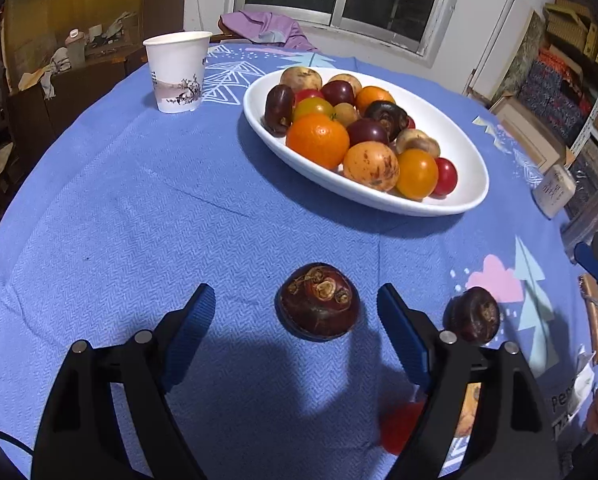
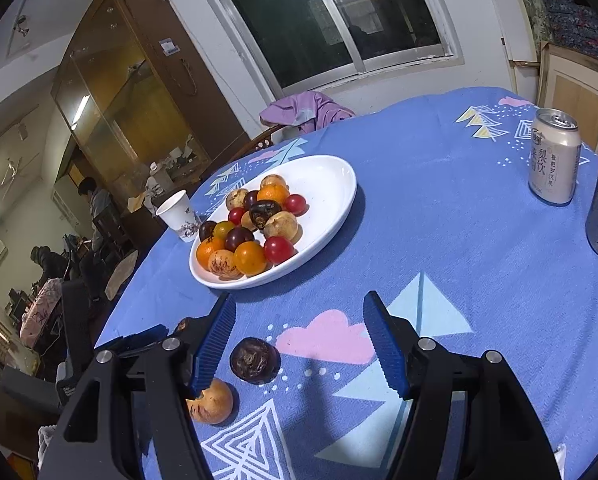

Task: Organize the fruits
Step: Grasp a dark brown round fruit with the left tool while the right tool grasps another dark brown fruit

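On the blue tablecloth (image 1: 139, 208), a white plate (image 1: 459, 152) is holding fruit beneath a window (image 2: 331, 20). The left gripper (image 1: 295, 304) is gaping wide around a brown chestnut (image 1: 319, 300), untouched; the right gripper (image 2: 299, 340) is hanging wide, empty.

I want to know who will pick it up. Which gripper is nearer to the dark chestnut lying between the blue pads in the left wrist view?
Left. The left gripper has its open jaws on both sides of the dark chestnut. The right gripper is open around another chestnut farther away.
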`<control>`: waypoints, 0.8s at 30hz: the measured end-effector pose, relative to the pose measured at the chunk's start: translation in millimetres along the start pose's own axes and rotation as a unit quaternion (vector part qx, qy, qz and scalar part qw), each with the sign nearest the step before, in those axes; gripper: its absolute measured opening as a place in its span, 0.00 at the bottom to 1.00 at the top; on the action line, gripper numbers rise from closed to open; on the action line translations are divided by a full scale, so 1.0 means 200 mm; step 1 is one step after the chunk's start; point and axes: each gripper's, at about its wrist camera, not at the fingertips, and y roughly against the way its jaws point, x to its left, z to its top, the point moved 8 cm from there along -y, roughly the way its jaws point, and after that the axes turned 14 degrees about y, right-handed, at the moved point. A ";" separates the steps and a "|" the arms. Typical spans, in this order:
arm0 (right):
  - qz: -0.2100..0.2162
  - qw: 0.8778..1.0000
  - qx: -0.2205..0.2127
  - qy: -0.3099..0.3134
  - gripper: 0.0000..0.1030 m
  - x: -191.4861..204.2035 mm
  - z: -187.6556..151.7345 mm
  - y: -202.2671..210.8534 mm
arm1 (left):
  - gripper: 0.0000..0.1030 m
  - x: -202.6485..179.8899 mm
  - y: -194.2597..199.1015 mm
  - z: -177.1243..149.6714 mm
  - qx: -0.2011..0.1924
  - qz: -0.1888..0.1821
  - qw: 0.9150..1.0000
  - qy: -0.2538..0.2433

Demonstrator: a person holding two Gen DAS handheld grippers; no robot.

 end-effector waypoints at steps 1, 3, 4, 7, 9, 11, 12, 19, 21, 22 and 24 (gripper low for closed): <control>0.002 1.000 0.004 0.002 0.65 0.01 0.00 -0.01 | 0.79 0.00 -0.01 0.01 -0.002 0.004 1.000 -0.002; 0.003 1.000 0.014 0.012 0.65 0.03 -0.02 -0.03 | 0.83 0.00 -0.02 0.02 -0.009 0.021 1.000 -0.008; 0.004 1.000 0.019 0.016 0.65 0.04 -0.02 -0.05 | 0.88 0.01 -0.02 0.02 -0.013 0.029 0.999 -0.011; 0.007 0.999 0.042 0.033 0.65 0.09 -0.06 -0.11 | 0.89 0.02 -0.05 0.02 -0.016 0.053 0.998 -0.023; 0.012 0.997 0.058 0.041 0.65 0.12 -0.10 -0.15 | 0.90 0.02 -0.08 0.02 -0.007 0.060 0.998 -0.025; 0.018 0.996 0.074 0.046 0.65 0.15 -0.12 -0.19 | 0.94 0.02 -0.08 0.02 -0.006 0.063 0.998 -0.030; 0.019 0.996 0.078 0.049 0.64 0.17 -0.13 -0.21 | 0.96 0.02 -0.09 0.01 -0.004 0.065 0.997 -0.031; 0.021 0.989 0.111 0.093 0.46 0.30 -0.18 -0.31 | 0.96 0.01 -0.10 0.01 -0.001 0.065 0.997 -0.031; 0.019 0.987 0.117 0.110 0.46 0.33 -0.20 -0.32 | 0.96 0.01 -0.10 0.01 -0.001 0.064 0.997 -0.031; 0.017 0.986 0.119 0.117 0.46 0.34 -0.20 -0.33 | 0.96 0.01 -0.10 0.01 -0.001 0.065 0.997 -0.032; 0.010 0.985 0.122 0.125 0.46 0.35 -0.21 -0.34 | 0.96 0.01 -0.10 0.01 0.000 0.064 0.997 -0.035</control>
